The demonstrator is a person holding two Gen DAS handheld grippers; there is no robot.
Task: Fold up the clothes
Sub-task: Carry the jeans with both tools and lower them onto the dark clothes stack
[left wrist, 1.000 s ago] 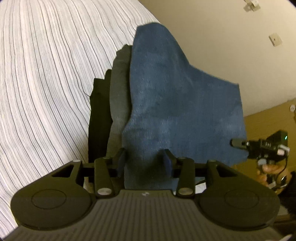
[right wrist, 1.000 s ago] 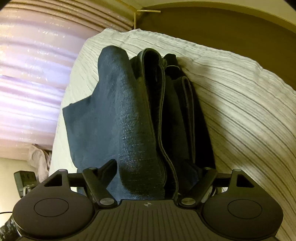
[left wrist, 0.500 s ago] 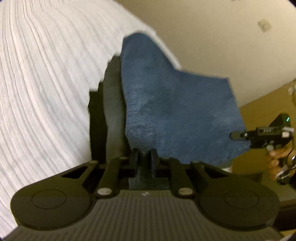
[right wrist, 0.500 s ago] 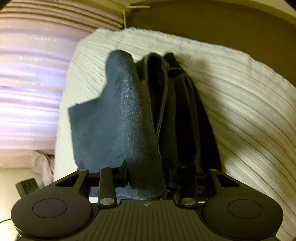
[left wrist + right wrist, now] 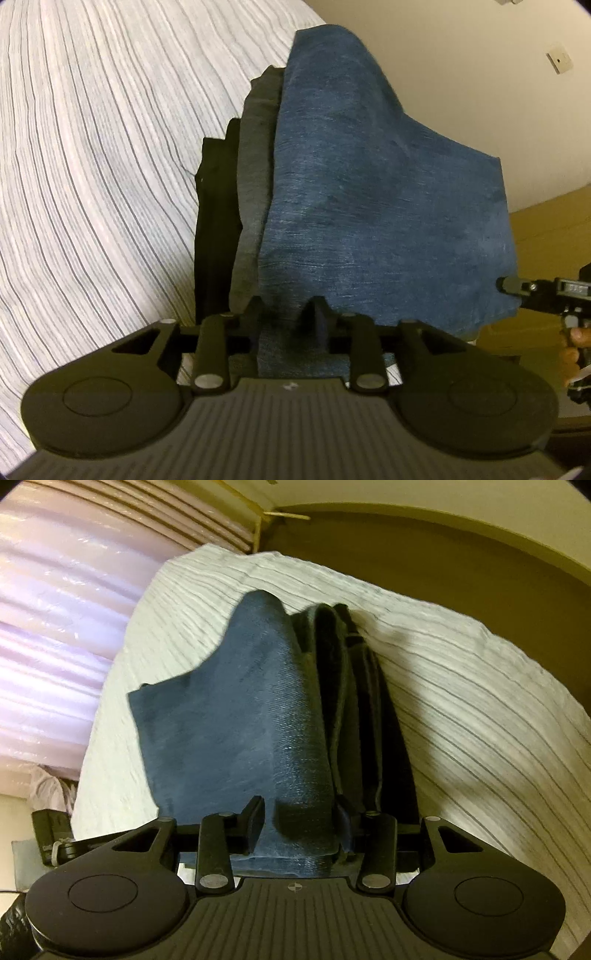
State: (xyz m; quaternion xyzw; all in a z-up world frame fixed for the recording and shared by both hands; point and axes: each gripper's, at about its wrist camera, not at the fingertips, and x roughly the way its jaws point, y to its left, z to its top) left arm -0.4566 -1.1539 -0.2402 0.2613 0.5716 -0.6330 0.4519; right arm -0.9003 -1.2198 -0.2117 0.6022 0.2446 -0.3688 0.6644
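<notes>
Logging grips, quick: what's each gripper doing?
Left gripper: open, fingers either side of the blue cloth.
Right gripper: open around the same cloth.

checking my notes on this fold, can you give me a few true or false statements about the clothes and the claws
1. The blue garment lies on top of the stack. True.
2. The bedding is plain red. False: it is white with thin dark stripes.
3. The left claw has blue fabric between its fingers. True.
4. The right claw hangs far above the clothes. False: its fingers sit around the blue garment's edge.
5. A grey garment shows beside the blue one. True.
</notes>
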